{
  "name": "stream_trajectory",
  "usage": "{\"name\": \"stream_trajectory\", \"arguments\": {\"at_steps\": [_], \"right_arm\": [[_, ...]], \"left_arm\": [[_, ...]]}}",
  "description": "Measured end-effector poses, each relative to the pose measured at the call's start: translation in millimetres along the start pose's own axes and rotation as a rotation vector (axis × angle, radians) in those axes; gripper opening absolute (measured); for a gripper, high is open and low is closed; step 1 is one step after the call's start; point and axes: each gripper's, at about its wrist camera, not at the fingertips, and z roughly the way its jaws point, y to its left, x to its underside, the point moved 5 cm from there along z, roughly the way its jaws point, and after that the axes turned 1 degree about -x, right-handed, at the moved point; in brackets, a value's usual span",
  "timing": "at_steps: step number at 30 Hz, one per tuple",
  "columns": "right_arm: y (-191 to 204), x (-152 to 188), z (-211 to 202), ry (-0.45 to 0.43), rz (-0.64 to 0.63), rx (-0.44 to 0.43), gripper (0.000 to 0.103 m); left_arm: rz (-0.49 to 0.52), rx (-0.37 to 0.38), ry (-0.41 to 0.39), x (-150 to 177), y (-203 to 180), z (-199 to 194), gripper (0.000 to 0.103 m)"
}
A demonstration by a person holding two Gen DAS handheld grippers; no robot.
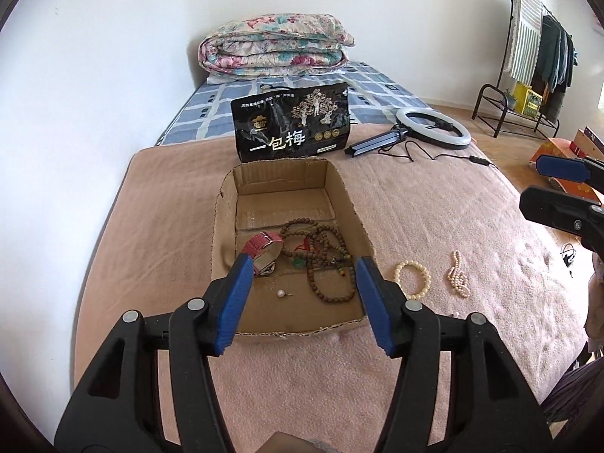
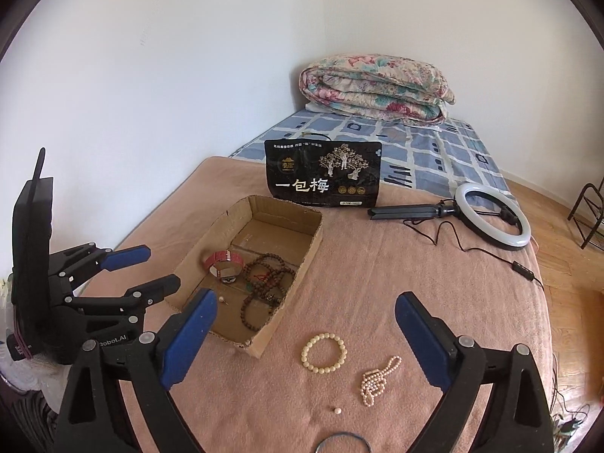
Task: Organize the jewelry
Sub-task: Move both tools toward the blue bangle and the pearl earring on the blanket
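An open cardboard box (image 1: 222, 226) (image 2: 302, 264) sits on a pink blanket. In it lie a pink watch (image 1: 264, 245) (image 2: 222, 260), brown bead strings (image 1: 321, 256) (image 2: 264, 279) and a pearl earring (image 1: 281, 293) (image 2: 221, 299). On the blanket to its right lie a cream bead bracelet (image 1: 412, 279) (image 2: 323, 352), a pearl strand (image 1: 458, 273) (image 2: 377, 379), a loose pearl (image 2: 337, 410) and a thin bangle (image 2: 341, 441). My left gripper (image 1: 302, 275) (image 2: 151, 268) is open above the box's near end. My right gripper (image 2: 305, 309) (image 1: 536, 188) is open above the bracelet and strand.
A black snack bag (image 1: 292, 128) (image 2: 324, 173) stands behind the box. A ring light (image 1: 434, 128) (image 2: 490, 219) with cable lies right of it. A folded floral quilt (image 1: 275, 45) (image 2: 373, 87) sits at the bed's head. A clothes rack (image 1: 536, 56) stands far right.
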Motion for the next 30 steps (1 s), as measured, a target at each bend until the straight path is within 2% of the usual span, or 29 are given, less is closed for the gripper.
{"name": "stream_trajectory", "arguments": {"at_steps": [2,4,7,11,13,14,15,18,23,27,30], "right_arm": [[-16.4,10.7,-16.6,-0.029,0.013,0.04,0.103],[-33.1,22.3,-30.6,-0.048,0.033,0.074,0.103],[-58.8,41.7,-42.2,-0.028,0.068,0.097,0.103],[-85.0,68.6,-48.7,-0.007,0.084,0.172,0.103],[-90.9,82.8,-47.6,0.016,0.088,0.183,0.103],[-91.4,90.2,-46.2,0.03,0.087,0.178,0.103],[-89.9,97.4,-44.2,0.042,0.083,0.172,0.103],[-82.4,123.1,-37.7,0.076,0.086,0.161,0.103],[-68.4,166.6,-16.4,0.129,0.149,0.077,0.103],[-57.2,193.0,4.2,0.174,0.133,0.093,0.1],[-46.1,203.5,16.2,0.199,0.112,0.075,0.098]], "left_arm": [[-0.007,0.022,0.0,1.7,-8.6,-5.4,0.059],[-0.018,0.049,0.008,4.9,-17.0,-8.9,0.059],[-0.018,0.078,0.022,11.6,-31.3,-10.5,0.059],[0.015,0.088,0.039,22.7,-51.1,-8.1,0.059],[0.026,0.089,0.054,29.5,-59.4,-6.2,0.065],[0.034,0.093,0.062,33.0,-63.8,-5.4,0.071],[0.046,0.104,0.067,36.6,-67.9,-5.2,0.071],[0.093,0.114,0.082,47.3,-81.2,-2.4,0.071],[0.164,0.12,0.09,60.4,-102.1,4.1,0.071],[0.209,0.101,0.1,70.7,-115.6,13.1,0.071],[0.196,0.114,0.115,74.8,-119.3,21.4,0.068]]}}
